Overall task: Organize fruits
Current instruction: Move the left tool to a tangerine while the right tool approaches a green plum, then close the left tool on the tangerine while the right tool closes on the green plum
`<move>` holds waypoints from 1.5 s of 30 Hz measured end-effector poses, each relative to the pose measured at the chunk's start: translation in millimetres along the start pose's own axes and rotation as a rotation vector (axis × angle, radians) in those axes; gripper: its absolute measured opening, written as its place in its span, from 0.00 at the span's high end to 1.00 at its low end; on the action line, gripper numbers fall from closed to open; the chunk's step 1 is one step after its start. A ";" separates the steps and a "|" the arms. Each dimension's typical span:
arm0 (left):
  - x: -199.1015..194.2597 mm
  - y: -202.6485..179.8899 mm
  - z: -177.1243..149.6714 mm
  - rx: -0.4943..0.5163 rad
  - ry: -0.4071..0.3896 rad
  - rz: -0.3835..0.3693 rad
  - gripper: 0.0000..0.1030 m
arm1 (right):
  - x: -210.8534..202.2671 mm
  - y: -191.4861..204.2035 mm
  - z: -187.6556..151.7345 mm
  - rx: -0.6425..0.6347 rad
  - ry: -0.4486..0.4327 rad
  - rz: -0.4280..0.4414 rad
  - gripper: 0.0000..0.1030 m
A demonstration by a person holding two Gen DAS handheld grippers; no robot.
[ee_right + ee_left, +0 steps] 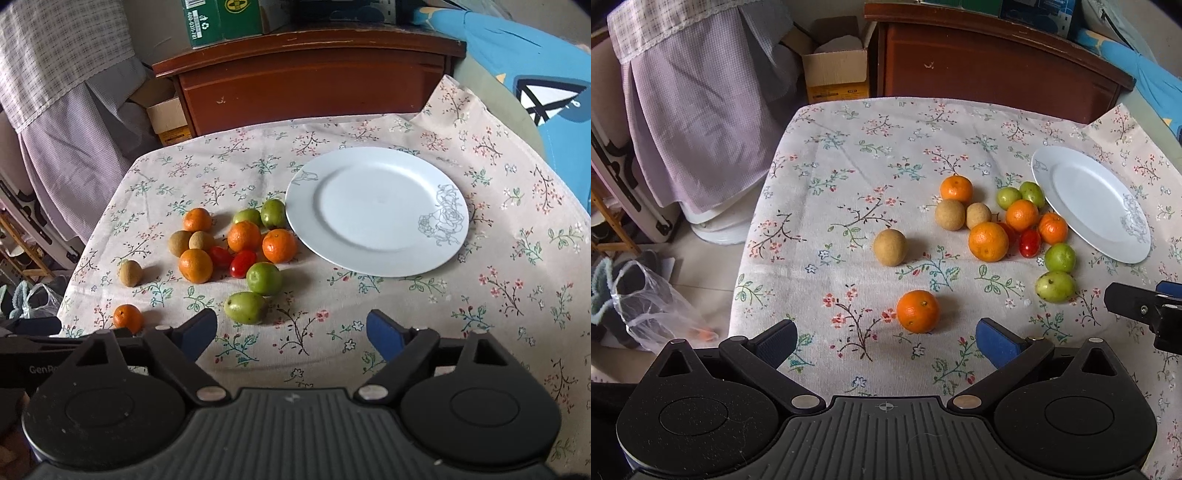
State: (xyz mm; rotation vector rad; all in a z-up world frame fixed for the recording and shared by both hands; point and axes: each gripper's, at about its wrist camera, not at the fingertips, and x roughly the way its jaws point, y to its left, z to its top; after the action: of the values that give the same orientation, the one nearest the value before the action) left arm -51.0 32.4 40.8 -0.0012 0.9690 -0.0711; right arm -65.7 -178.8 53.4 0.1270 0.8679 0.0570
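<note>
We see a table under a floral tablecloth (369, 306) with loose fruit and an empty white plate (376, 210). In the right wrist view the plate sits right of center, and the fruit lies left of it.

Right gripper (291, 332), bottom center of its own view: jaws stand apart, nothing between the blue pads, only cloth showing in the gap. The nearest fruit is a green fruit (245, 307) just above and left of the left pad, apart from it. A second green fruit (264, 278) sits just above that one. Two more green ones (273, 213) lie by the plate's left rim; whether they touch it we cannot tell.

The cluster in the middle left holds oranges (243, 236), two red tomatoes (243, 263) and brown round fruits (180, 243), packed close. One brown fruit (130, 273) lies alone further left. One orange (127, 318) lies alone at lower left.

Left gripper (886, 341), bottom center of the left wrist view: jaws wide apart, holding nothing. The lone orange (918, 311) sits just above the gap, between the two pad tips but beyond them, not touched. The lone brown fruit (890, 247) is above it, mid frame. The plate (1093, 203) is at the right edge, tilted by the lens.

Behind the table is a brown wooden cabinet (306, 85), with a cardboard box (836, 70) to its left.
</note>
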 end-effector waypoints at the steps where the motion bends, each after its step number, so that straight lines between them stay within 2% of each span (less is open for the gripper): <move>1: 0.2 1.6 0.2 -0.006 -0.003 0.003 0.00 | 0.9 -0.5 1.3 -0.013 0.000 0.002 0.19; 5: 3.7 3.7 0.3 -0.014 -0.002 0.011 0.00 | 5.4 -7.4 -1.8 0.028 -0.004 0.038 0.20; 7: 5.4 3.4 -0.6 -0.012 -0.002 0.018 0.00 | 10.5 -7.8 -3.4 0.047 0.012 0.058 0.24; 14: 9.8 4.2 -3.2 -0.011 -0.006 0.023 0.02 | 22.2 2.9 -5.2 0.014 0.004 0.085 0.28; 16: 10.9 6.0 -3.2 -0.024 -0.010 0.008 0.02 | 25.6 4.6 -5.1 0.008 0.000 0.098 0.36; 18: 11.9 5.7 -3.5 -0.024 -0.018 0.000 0.02 | 29.6 5.4 -5.4 0.008 0.012 0.109 0.39; 24: 18.4 3.0 -3.9 -0.017 -0.026 -0.022 0.07 | 40.3 8.3 -6.2 0.018 0.029 0.123 0.44; 29: 24.3 -2.9 -3.5 0.016 -0.041 -0.002 0.11 | 45.6 10.2 -5.0 0.020 0.033 0.127 0.49; 36: 31.7 -8.1 -5.1 0.045 -0.042 0.000 0.28 | 53.9 11.5 -6.2 0.022 0.037 0.120 0.62; 39: 30.6 -10.9 -5.1 0.064 -0.052 -0.018 0.43 | 54.1 11.0 -6.5 0.028 0.036 0.142 0.70; 43: 28.5 -14.8 -6.0 0.085 -0.062 -0.041 0.61 | 52.1 13.4 -7.6 0.010 0.029 0.133 0.70; 45: 27.7 -15.7 -5.9 0.089 -0.065 -0.049 0.64 | 51.3 12.1 -7.4 0.017 0.027 0.133 0.70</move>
State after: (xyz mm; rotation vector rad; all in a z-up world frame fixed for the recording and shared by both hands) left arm -41.2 15.2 15.2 0.0544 0.9006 -0.1582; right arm -38.2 -160.9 11.5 0.2000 0.8868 0.1758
